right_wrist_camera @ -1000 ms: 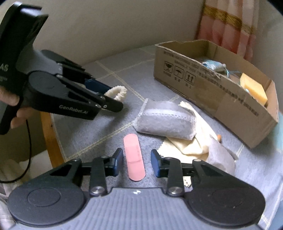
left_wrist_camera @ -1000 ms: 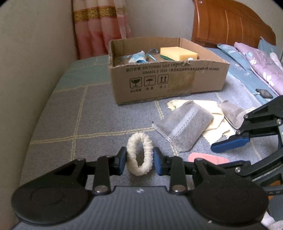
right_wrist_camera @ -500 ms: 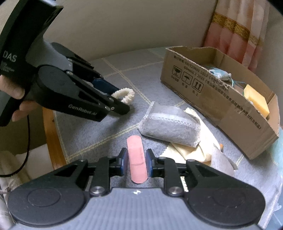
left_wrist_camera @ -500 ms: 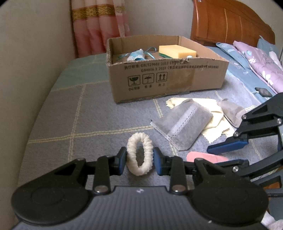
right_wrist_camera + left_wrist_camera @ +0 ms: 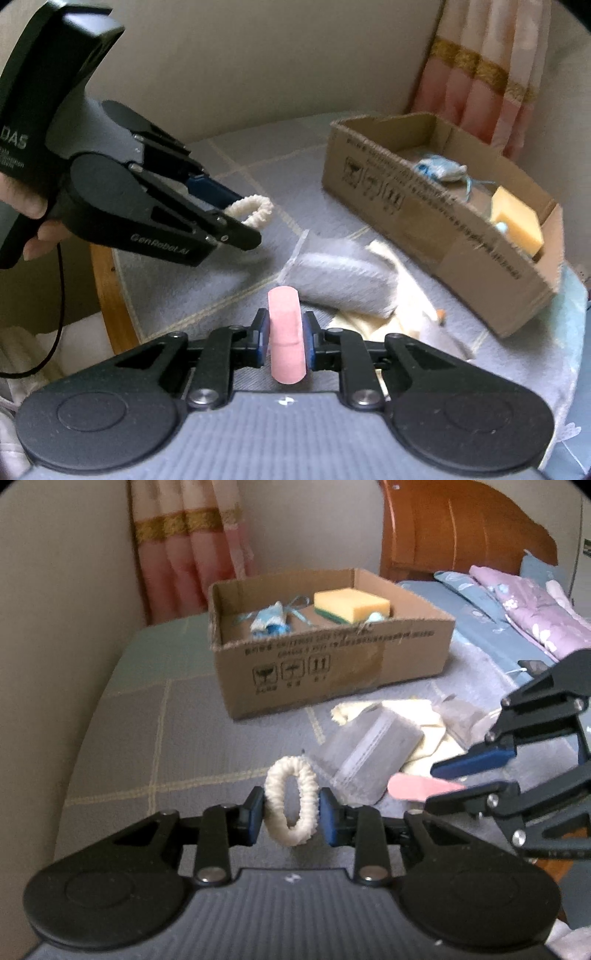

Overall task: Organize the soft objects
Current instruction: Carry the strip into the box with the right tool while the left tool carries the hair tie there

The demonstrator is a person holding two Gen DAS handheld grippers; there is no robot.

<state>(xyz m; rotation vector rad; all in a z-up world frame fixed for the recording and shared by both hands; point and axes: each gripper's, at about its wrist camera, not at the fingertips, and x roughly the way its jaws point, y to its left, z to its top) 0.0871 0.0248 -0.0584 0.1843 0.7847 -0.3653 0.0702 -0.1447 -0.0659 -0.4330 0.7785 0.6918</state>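
Note:
A cream scrunchie (image 5: 291,805) stands on edge between the blue pads of my left gripper (image 5: 291,816), which is shut on it above the grey checked bedcover (image 5: 147,746). The right wrist view shows the same scrunchie (image 5: 255,210) at that gripper's (image 5: 240,225) tips. My right gripper (image 5: 284,338) finishes closing, its pads pressed on a pink strip (image 5: 285,332) that curls up between them. Seen from the left wrist, the right gripper (image 5: 439,782) holds that pink strip (image 5: 421,787) low at the right.
An open cardboard box (image 5: 332,672) further back holds a yellow sponge (image 5: 351,605) and a blue-white bundle (image 5: 269,620). A grey pouch (image 5: 369,760), a cream cloth (image 5: 417,716) and a second pouch (image 5: 458,716) lie between. Wall left, headboard (image 5: 461,528) behind, wooden bed edge (image 5: 107,288).
My right gripper's fingers closed from either side onto the pink strip, which now curls up off the bedcover. The left gripper keeps its hold on the scrunchie.

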